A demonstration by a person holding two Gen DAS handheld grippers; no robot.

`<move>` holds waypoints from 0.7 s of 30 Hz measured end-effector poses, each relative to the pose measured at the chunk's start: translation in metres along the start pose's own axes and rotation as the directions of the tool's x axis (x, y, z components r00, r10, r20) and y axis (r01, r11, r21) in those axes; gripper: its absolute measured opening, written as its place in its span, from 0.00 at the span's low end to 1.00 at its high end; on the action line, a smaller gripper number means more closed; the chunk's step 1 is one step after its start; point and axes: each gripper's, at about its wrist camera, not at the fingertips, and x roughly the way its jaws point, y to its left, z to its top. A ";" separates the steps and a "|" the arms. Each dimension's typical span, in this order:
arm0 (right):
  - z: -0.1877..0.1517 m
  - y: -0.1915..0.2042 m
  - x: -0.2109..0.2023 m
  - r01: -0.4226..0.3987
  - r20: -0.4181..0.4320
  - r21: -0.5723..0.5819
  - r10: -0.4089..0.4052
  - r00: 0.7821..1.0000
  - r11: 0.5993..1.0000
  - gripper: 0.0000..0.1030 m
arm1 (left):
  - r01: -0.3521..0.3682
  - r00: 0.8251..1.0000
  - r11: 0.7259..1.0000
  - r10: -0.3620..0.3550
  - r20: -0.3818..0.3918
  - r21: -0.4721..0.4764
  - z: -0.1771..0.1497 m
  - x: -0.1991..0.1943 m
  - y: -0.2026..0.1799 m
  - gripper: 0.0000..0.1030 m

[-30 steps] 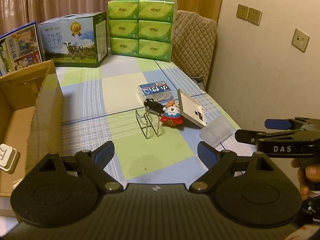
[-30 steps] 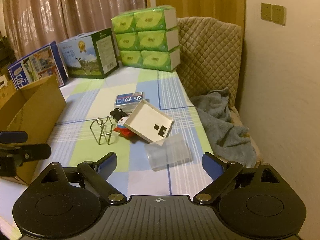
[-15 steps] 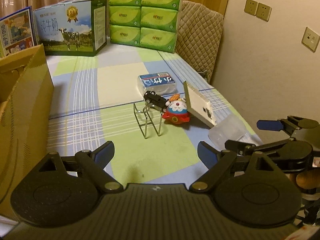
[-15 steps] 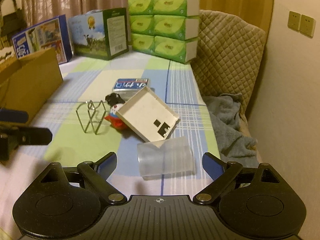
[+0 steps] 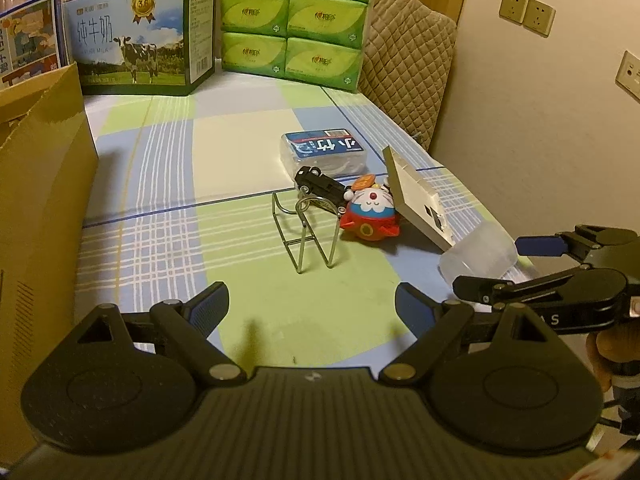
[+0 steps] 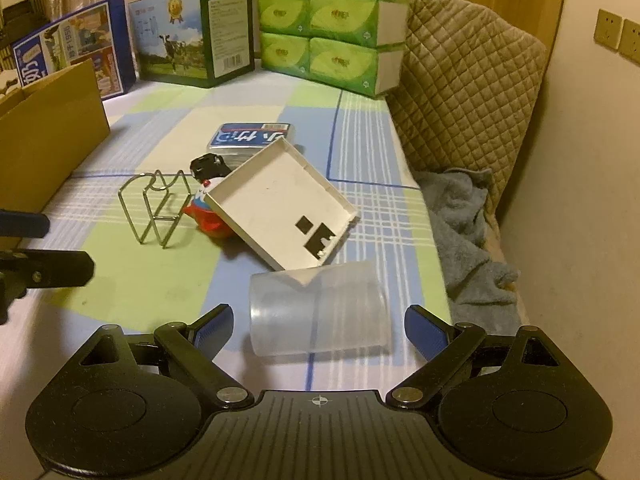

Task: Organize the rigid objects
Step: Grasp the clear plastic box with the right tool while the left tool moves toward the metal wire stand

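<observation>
A clear plastic cup (image 6: 320, 312) lies on its side on the checked tablecloth. My right gripper (image 6: 319, 322) is open, with the cup between its fingertips and a gap on each side. A white tray (image 6: 280, 204) leans tilted on a red and white round toy (image 6: 208, 216), with a black toy car (image 6: 208, 166) and a blue-labelled clear box (image 6: 252, 138) behind. A wire rack (image 5: 306, 232) stands upright a short way ahead of my left gripper (image 5: 312, 304), which is open with nothing between its fingers. The left wrist view shows the right gripper (image 5: 488, 265) at the cup (image 5: 478, 256).
An open cardboard box (image 5: 44, 184) fills the left side. A milk carton (image 5: 140, 36) and stacked green tissue packs (image 5: 296, 16) stand at the back. A quilted chair back (image 6: 460, 92) and a grey cloth (image 6: 468, 240) border the right edge by the wall.
Both grippers have come down and forward toward the objects. The cup, earlier ahead of the right fingers, now lies between them. Both stay open.
</observation>
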 end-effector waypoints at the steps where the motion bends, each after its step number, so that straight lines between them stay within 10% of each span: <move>1: 0.000 0.001 0.001 0.000 -0.002 -0.005 0.000 1.000 1.000 0.87 | 0.001 1.000 1.000 -0.001 0.000 -0.004 0.000 0.001 0.001 0.85; 21: 0.007 -0.004 -0.009 0.000 0.047 0.068 -0.003 0.999 0.998 0.68 | 0.016 0.999 0.999 -0.015 0.030 -0.032 0.002 0.016 -0.001 0.84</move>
